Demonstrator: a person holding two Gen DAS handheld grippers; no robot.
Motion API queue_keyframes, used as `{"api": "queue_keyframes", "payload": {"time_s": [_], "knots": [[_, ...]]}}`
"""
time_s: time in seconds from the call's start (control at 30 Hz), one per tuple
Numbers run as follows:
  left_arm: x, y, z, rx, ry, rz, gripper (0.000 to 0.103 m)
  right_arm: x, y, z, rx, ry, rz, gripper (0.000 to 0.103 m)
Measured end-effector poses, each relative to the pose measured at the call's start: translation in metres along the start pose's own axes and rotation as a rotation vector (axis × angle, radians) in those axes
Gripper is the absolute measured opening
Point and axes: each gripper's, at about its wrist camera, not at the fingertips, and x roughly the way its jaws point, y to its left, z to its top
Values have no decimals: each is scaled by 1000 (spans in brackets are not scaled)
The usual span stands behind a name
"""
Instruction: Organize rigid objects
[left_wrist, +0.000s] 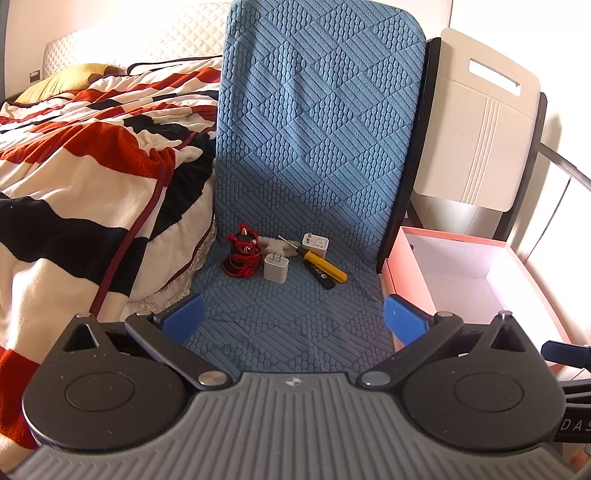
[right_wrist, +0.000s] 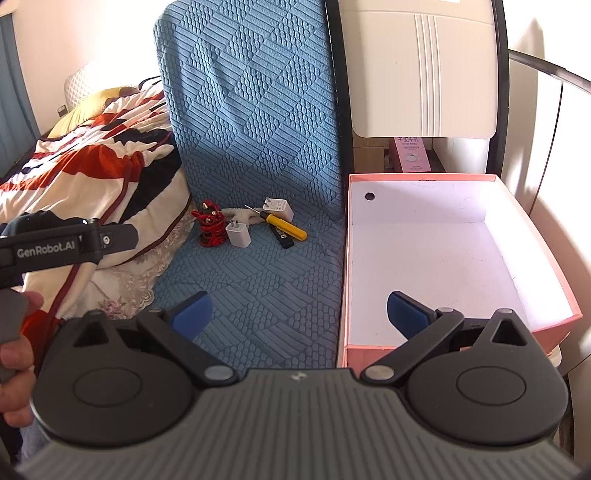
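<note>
I'm holding both the left gripper (left_wrist: 293, 319) and the right gripper (right_wrist: 299, 314) spread apart, gripping nothing; mid-frame, the screwdriver (left_wrist: 322, 265) and chargers (left_wrist: 275, 268) are lying beside the box (right_wrist: 532, 236).

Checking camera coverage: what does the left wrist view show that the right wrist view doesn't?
Left wrist only: the handle slot at the top of the white chair back. Right wrist only: the pink carton behind the box, the round hole in the box wall, and the left gripper's body from the side. Both: red figurine, two chargers, screwdriver, pink box, both grippers open.
</note>
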Motion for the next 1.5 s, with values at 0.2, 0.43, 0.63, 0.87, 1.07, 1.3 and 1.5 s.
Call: {"api": "queue_keyframes", "payload": {"time_s": [0.2, 0.43, 0.63, 0.87, 1.07, 1.3, 1.5], "knots": [[0, 1, -1, -3, 3, -1, 103, 1, 2, -1, -4, 4, 6, 103], [0, 1, -1, -6, 3, -2, 103, 3, 4, -2, -5, 11, 8, 103], [2, 2, -1, -9, 9, -2, 103, 4, 5, -4, -6, 17, 14, 103], [2, -1, -3, 7, 1, -20, 103, 5, 4, -5, 1, 24, 17, 103], [6, -3, -6, 16, 5, -23, 103, 7, 4, -6, 2, 36, 18, 103], [8, 0, -7, 13, 9, -15, 103, 9, 1, -8, 2, 41, 8, 103], [10, 0, -9, 15, 4, -15, 103, 12, 1, -9, 9, 51, 14, 103]]}}
